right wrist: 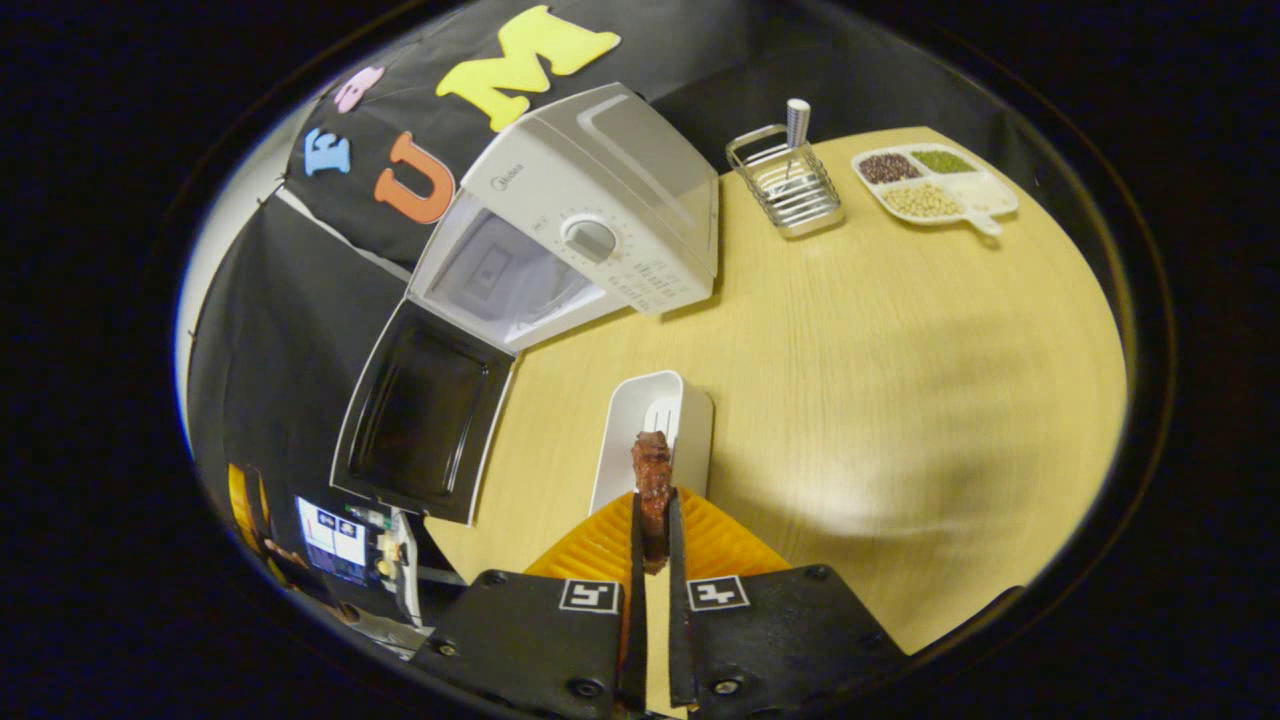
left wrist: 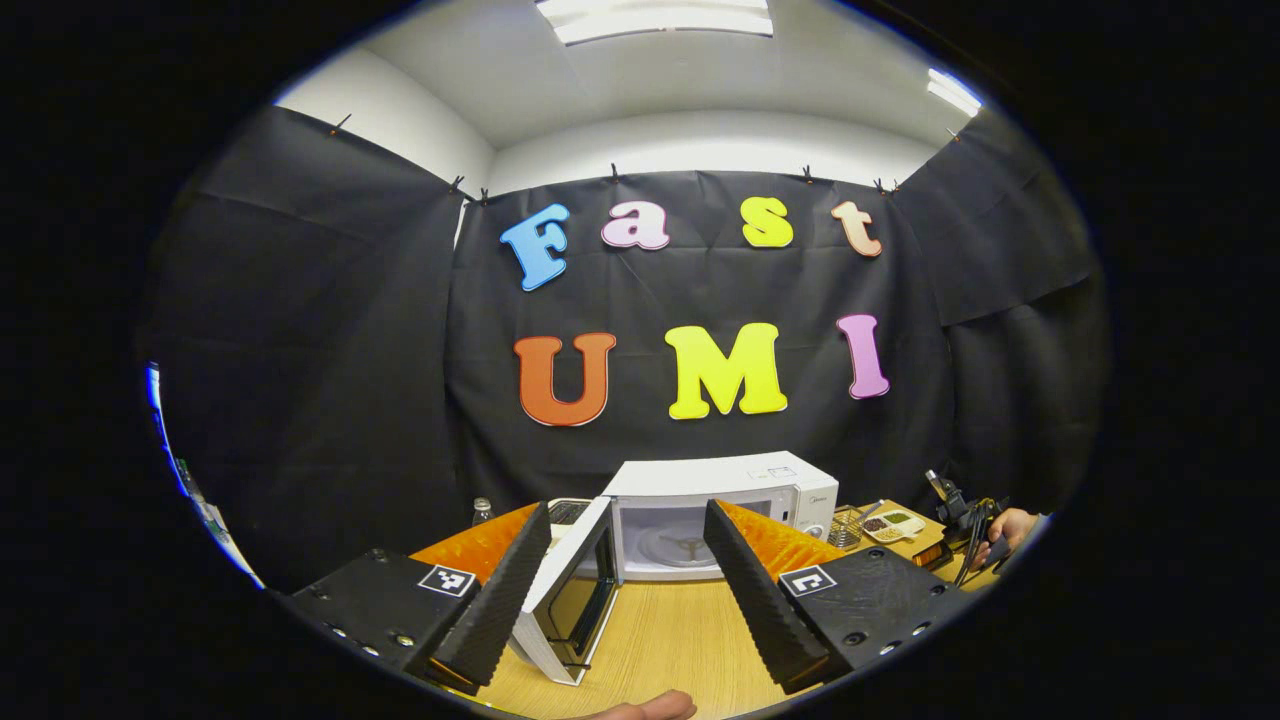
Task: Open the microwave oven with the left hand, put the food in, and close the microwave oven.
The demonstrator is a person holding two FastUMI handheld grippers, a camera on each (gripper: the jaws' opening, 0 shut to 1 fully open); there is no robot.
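Your right gripper (right wrist: pixel 651 535) clamps the brown meat piece (right wrist: pixel 652 480) above the white rectangular dish (right wrist: pixel 632 430); your left gripper (left wrist: pixel 628 560) gapes wide facing the white microwave oven (left wrist: pixel 725 500), door (left wrist: pixel 570 595) open.

Left gripper (left wrist: pixel 625 560) black housings with square tag markers, visible screws; right gripper (right wrist: pixel 650 530) likewise, ribbed fingers (left wrist: pixel 500 590)

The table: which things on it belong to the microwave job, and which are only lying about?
For the job:
- microwave, with its door open
- piece of meat, held in the right tongs
- white tray under it
- left tongs, open

Lying about:
- wire basket
- divided plate of beans
- small bottle
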